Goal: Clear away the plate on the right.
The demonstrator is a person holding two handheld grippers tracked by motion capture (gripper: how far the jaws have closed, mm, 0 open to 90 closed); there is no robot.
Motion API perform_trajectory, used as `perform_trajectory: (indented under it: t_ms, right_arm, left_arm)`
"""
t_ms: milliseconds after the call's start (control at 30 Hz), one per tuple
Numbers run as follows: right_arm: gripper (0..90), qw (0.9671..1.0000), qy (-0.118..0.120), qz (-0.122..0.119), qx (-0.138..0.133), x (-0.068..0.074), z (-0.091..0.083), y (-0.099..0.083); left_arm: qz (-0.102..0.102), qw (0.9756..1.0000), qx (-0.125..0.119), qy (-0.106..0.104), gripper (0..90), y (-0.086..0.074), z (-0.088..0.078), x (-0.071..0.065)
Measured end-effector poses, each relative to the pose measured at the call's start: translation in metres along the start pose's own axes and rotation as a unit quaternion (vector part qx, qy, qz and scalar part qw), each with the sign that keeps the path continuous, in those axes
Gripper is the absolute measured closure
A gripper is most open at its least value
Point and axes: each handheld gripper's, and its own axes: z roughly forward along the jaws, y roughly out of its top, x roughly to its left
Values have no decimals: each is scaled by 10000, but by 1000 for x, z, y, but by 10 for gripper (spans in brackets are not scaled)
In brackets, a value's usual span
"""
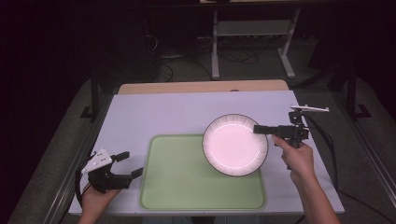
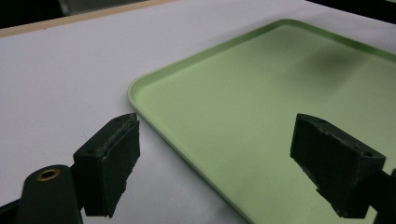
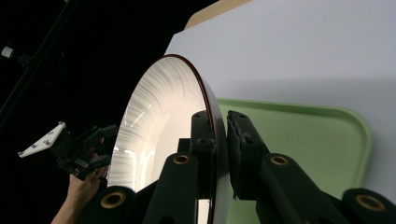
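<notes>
A white plate (image 1: 235,144) with a dark rim hangs over the far right corner of a green tray (image 1: 196,186). My right gripper (image 1: 258,129) is shut on the plate's right rim. In the right gripper view the plate (image 3: 159,121) stands on edge, and the gripper (image 3: 222,122) pinches its rim with one jaw on each face. My left gripper (image 1: 132,163) is open, low beside the tray's left edge, holding nothing. In the left gripper view the gripper (image 2: 217,128) has its jaws wide apart over the tray's (image 2: 280,93) near corner.
A white mat (image 1: 163,112) covers the table, and a wooden strip (image 1: 201,87) shows at its far edge. Beyond the table are a metal stand (image 1: 252,42) and cables on a dark floor. The person's left hand and its gripper (image 3: 77,149) appear past the plate.
</notes>
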Motion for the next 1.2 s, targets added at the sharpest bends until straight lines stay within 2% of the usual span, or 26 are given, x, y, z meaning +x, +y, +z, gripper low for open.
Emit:
perform_trajectory:
  t_ms: [267,567,900,1200]
  right_arm:
    - [807,9999,34,-17,119,6,24,-3]
    - [802,9997,17,-3,243,5,46,-11]
    - [801,9991,-205,39,377,1,72,-25]
    - [798,9986,-238,141,457,-1,95,-37]
  left_arm:
    - [-5,10000,-7,0,156,0,0,0]
    - [-1,10000,-6,-5,156,0,0,0]
    - [-13,10000,-4,-12,156,0,0,1]
    - [-19,10000,-3,-20,156,0,1,1]
